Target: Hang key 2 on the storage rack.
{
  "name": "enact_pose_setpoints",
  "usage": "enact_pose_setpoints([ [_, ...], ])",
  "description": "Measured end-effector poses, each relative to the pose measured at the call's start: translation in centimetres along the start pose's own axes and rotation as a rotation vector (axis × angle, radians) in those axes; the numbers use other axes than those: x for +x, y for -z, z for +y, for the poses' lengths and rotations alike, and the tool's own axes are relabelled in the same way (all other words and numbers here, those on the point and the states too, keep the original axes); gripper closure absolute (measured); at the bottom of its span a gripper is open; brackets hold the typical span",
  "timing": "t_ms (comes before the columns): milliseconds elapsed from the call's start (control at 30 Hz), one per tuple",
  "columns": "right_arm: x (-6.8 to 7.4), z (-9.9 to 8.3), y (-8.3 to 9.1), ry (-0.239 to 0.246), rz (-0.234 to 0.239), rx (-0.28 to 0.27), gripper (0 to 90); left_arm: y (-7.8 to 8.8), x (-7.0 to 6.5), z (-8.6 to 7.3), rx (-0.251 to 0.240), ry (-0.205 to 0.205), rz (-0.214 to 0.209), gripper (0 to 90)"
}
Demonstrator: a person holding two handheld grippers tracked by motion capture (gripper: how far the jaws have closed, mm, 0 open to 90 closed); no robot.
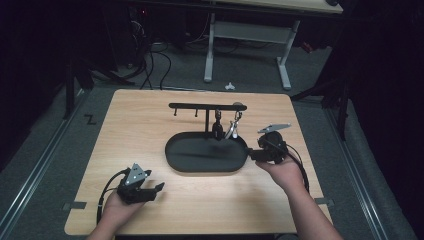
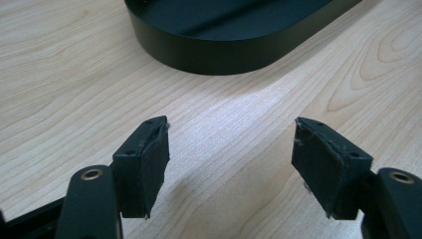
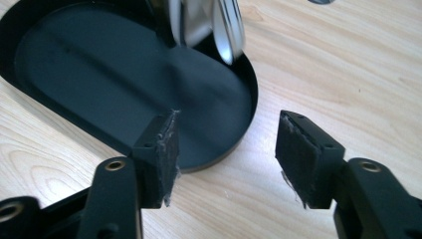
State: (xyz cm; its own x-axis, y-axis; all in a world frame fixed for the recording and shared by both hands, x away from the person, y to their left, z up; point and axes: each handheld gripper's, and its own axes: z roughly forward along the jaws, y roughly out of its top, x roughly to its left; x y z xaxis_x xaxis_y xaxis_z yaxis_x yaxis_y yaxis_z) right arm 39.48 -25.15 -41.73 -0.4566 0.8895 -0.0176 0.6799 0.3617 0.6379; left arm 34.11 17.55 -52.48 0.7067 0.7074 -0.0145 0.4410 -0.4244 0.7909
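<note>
Tray mid-table, hook rack behind it, keys hanging over tray

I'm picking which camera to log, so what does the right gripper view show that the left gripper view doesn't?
Right gripper view alone: the inside floor of the black tray, shiny metal pieces hanging over its far end, and the right tongs, open, at the tray's rim.

Left gripper view alone: the tray's outer wall seen from the side, and the left tongs, open over bare wood.

Both: the black tray, the light wooden table, and open, empty tongs.
</note>
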Motion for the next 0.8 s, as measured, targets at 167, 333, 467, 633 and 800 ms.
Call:
enact_pose_setpoints([
  [167, 0.0, -3.2, -0.7, -0.014, -0.021, -0.031, 37.6, 0.4, 0.1, -0.1, -0.014, 0.014, 0.020, 31.3],
  [333, 0.0, -6.6, -1.4, -0.036, -0.034, -0.102, 31.7, 0.6, 0.0, 0.0, -0.021, 0.009, 0.052, 31.2],
  [467, 0.2, -9.2, -1.7, -0.037, -0.054, -0.162, 25.9, 0.7, 0.0, 0.2, -0.037, 0.018, 0.079, 30.3],
  [633, 1.2, -12.1, -2.3, -0.039, -0.088, -0.194, 14.5, 0.9, -0.3, 0.6, -0.041, 0.036, 0.120, 29.1],
  [800, 0.8, -13.2, -2.1, -0.059, -0.082, -0.218, 13.7, 0.6, -0.6, 1.0, -0.049, 0.032, 0.137, 27.0],
])
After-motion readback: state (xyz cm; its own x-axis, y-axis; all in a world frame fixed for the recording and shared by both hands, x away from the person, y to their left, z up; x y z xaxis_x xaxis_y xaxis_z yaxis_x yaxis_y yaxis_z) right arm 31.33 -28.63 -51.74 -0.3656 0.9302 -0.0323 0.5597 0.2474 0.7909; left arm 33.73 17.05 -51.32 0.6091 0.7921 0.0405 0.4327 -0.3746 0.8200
